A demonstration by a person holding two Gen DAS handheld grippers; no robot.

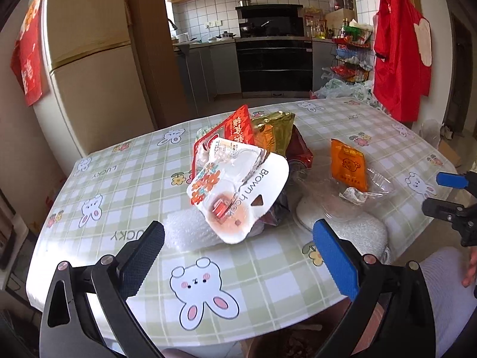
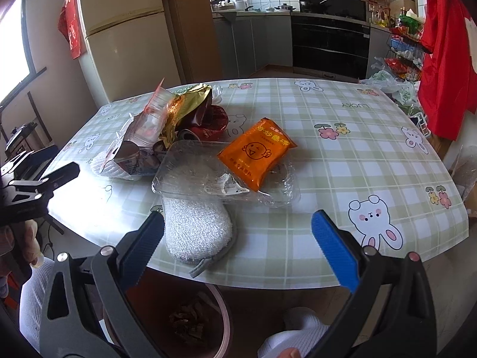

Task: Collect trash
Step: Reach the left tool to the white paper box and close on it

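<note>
A heap of trash lies on the checked tablecloth (image 1: pixel 125 179): a white blister card (image 1: pixel 238 191) marked "Brown hook", red and gold wrappers (image 1: pixel 268 131), an orange packet (image 1: pixel 348 164) on a clear plastic tray (image 2: pixel 190 176), and a white cloth pad (image 2: pixel 196 226). The orange packet (image 2: pixel 256 152) also shows in the right wrist view, beside the wrappers (image 2: pixel 184 110). My left gripper (image 1: pixel 238 250) is open just before the blister card. My right gripper (image 2: pixel 238 241) is open over the table's near edge, around the cloth pad's near end.
A bin (image 2: pixel 190 325) with brown scraps stands under the table's near edge. A fridge (image 1: pixel 89 59) is at the back left, kitchen counters and oven (image 1: pixel 274 59) behind. Red cloth (image 1: pixel 399 53) hangs at right. The other gripper (image 1: pixel 447 203) shows at the right edge.
</note>
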